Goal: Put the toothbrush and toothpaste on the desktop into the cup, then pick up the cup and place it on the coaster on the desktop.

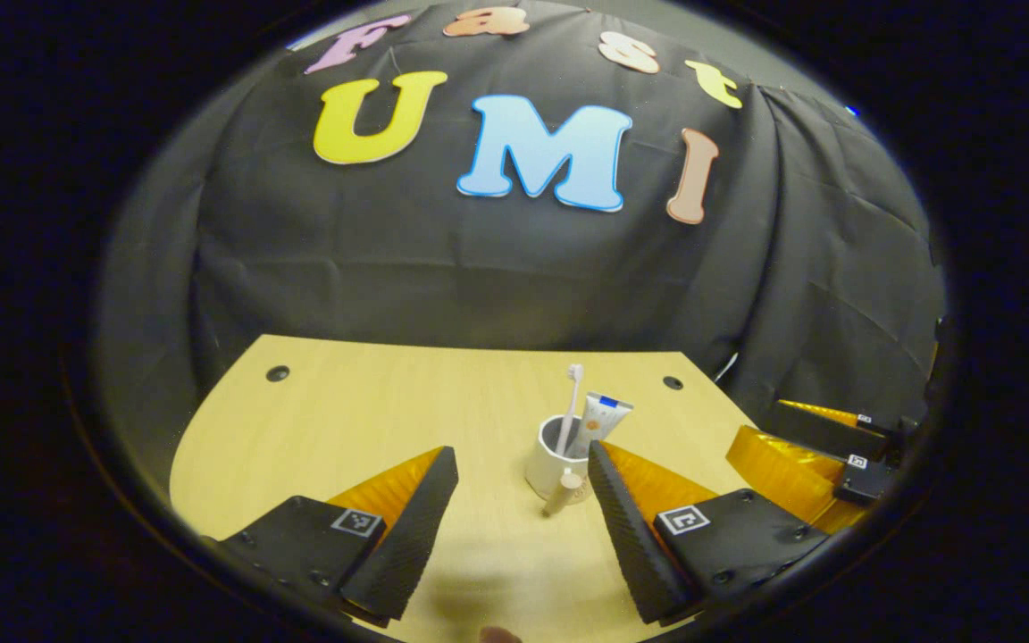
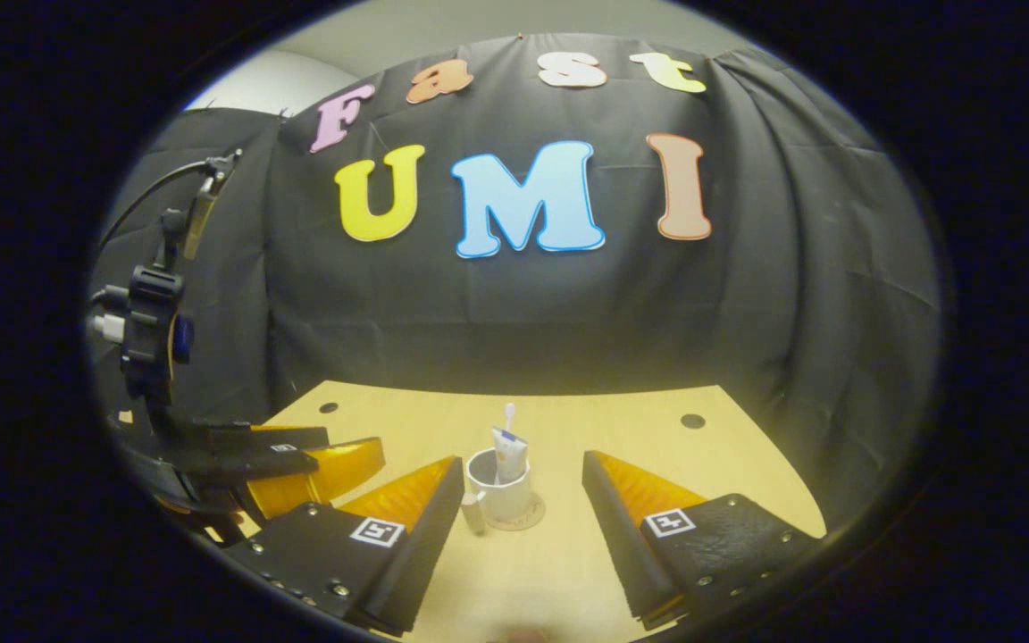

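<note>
A pale wooden table (image 1: 345, 420) fills the 6 o'clock half of both views, with two small dark holes (image 1: 278, 373) near its far edge at 10 and 2 o'clock. Black cloth (image 1: 479, 277) hangs behind it.

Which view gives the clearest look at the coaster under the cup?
The right gripper view: the coaster shows as a round rim around the base of the cup. In the left gripper view the cup hides its own base, so the coaster cannot be made out.

Each gripper (image 1: 522, 500) carries black, screw-studded finger mounts with square coded tags. The left gripper (image 2: 318, 460) seemingly trails black cables.
</note>
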Available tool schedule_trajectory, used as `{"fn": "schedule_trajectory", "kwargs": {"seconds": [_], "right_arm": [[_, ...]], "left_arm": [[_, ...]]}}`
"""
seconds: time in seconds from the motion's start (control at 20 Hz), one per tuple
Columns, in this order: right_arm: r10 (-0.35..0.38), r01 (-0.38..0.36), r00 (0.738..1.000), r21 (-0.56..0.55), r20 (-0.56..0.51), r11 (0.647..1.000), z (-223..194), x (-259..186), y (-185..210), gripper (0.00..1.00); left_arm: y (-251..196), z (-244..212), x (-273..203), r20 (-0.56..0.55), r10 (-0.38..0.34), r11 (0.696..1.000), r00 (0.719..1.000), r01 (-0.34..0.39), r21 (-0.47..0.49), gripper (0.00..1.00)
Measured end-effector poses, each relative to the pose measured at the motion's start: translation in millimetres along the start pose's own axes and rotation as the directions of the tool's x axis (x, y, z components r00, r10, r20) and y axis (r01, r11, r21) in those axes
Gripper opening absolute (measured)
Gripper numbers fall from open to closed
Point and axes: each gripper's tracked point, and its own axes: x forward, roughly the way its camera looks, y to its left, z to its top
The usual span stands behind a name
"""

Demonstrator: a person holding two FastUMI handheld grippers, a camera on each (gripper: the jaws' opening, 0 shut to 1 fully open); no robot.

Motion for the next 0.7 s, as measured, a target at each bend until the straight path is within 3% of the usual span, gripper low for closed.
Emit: {"fn": "schedule_trajectory", "kwargs": {"seconds": [0.1,0.25,0.35,0.4,0.45,0.7], "right_arm": [[-0.001,0.002,0.999,-0.025,0.042,1.000,6.9,-4.6,4.4,0.82],[-0.005,0.011,0.994,-0.054,0.106,0.998,18.7,-8.3,9.7,0.82],[-0.002,0.010,0.991,-0.058,0.133,0.998,24.6,-9.4,12.6,0.82],[-0.004,0.012,0.990,-0.053,0.144,0.999,27.1,-10.9,13.1,0.82],[-0.003,0.011,0.988,-0.050,0.154,0.999,30.3,-10.3,13.2,0.82],[-0.001,0.013,0.984,-0.068,0.176,0.998,38.3,-7.4,14.7,0.82]], "left_arm": [[8.1,10.6,-19.7,0.081,0.030,0.999,0.996,-0.032,0.027,1.00],[15.2,23.7,-38.5,0.191,0.061,0.994,0.980,-0.077,0.074,0.96],[16.2,26.6,-42.9,0.231,0.078,0.991,0.970,-0.100,0.087,0.96],[15.7,25.9,-46.3,0.241,0.081,0.991,0.967,-0.104,0.087,0.91],[16.2,26.2,-48.0,0.254,0.086,0.990,0.963,-0.111,0.085,0.96],[24.7,38.1,-53.3,0.335,0.122,0.983,0.934,-0.160,0.091,0.96]]}}
